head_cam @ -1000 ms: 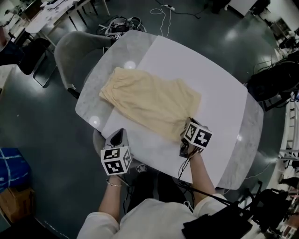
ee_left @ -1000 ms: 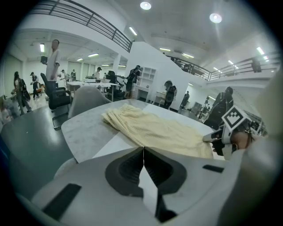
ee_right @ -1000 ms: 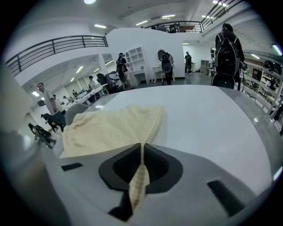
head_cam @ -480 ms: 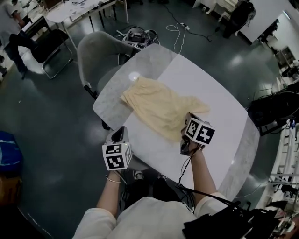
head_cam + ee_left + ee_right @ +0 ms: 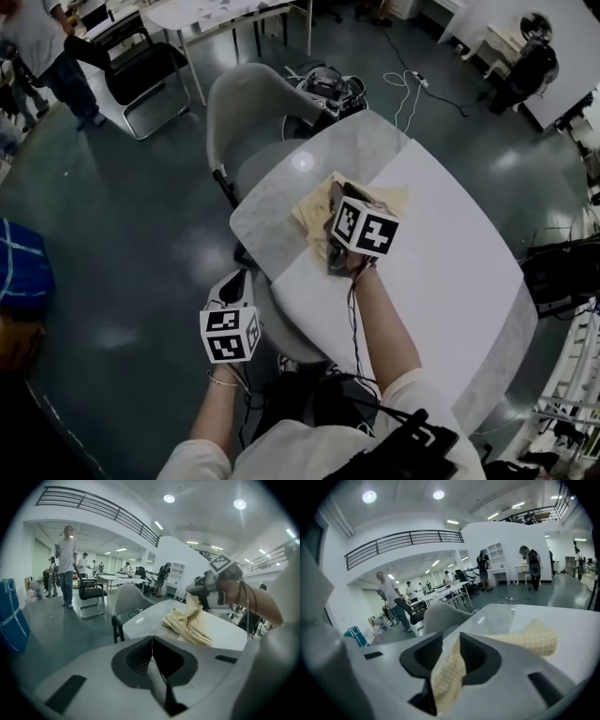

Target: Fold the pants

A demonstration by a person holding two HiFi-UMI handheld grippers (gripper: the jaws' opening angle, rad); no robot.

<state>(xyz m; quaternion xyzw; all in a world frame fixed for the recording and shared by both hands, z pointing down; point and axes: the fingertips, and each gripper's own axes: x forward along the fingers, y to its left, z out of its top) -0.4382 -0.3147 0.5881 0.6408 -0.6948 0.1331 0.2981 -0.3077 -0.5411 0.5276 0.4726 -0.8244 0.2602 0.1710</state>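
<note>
Logged left gripper (image 5: 234, 281) over the floor, just off the near-left edge of the table (image 5: 450, 281). Read its jaws as pressed together with nothing between them. Noted grey chair (image 5: 246, 105) at the table's far-left corner. Found pants (image 5: 317, 214) bunched on the table's left part, one end lifted off the top. Recorded right gripper (image 5: 333, 197) above that heap. Jaws just been opening, yet clamped on a fold of the cream fabric.
</note>
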